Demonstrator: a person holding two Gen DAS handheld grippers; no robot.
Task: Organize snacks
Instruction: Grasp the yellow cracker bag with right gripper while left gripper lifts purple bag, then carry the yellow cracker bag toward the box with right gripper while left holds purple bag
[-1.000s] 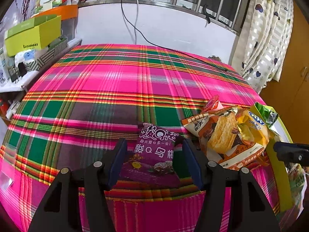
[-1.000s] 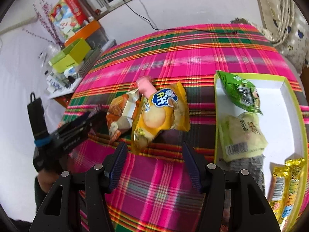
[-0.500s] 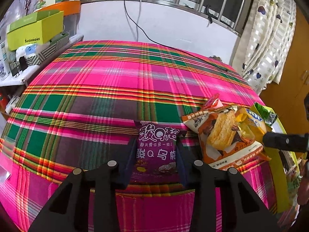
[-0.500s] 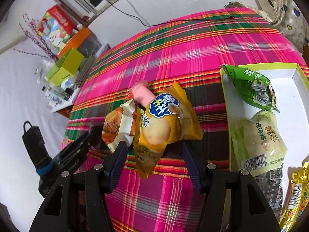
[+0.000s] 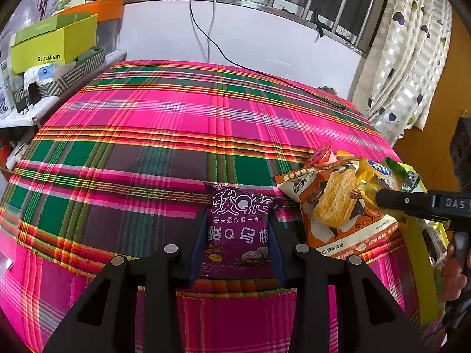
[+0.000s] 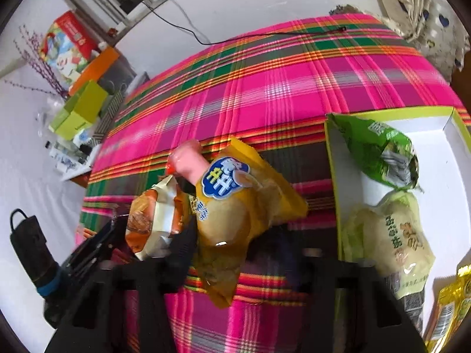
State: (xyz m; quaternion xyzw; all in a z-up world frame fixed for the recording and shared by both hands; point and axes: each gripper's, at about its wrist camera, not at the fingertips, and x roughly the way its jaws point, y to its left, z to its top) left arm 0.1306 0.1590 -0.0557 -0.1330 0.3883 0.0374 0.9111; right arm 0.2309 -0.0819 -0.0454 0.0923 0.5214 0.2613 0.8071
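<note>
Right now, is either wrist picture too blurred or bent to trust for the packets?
Left wrist view: sharp, the print on the purple packet reads clearly, though the fisheye bows the plaid cloth. Right wrist view: motion blur smears the yellow packet and the right gripper, whose jaws have just been closing on it; a glare spot sits on the packet, and the tray is softer.

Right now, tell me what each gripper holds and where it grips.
Left gripper: purple snack packet, pinched across its lower side edges. Right gripper: yellow snack bag, its jaws just closing around the lower half.
</note>
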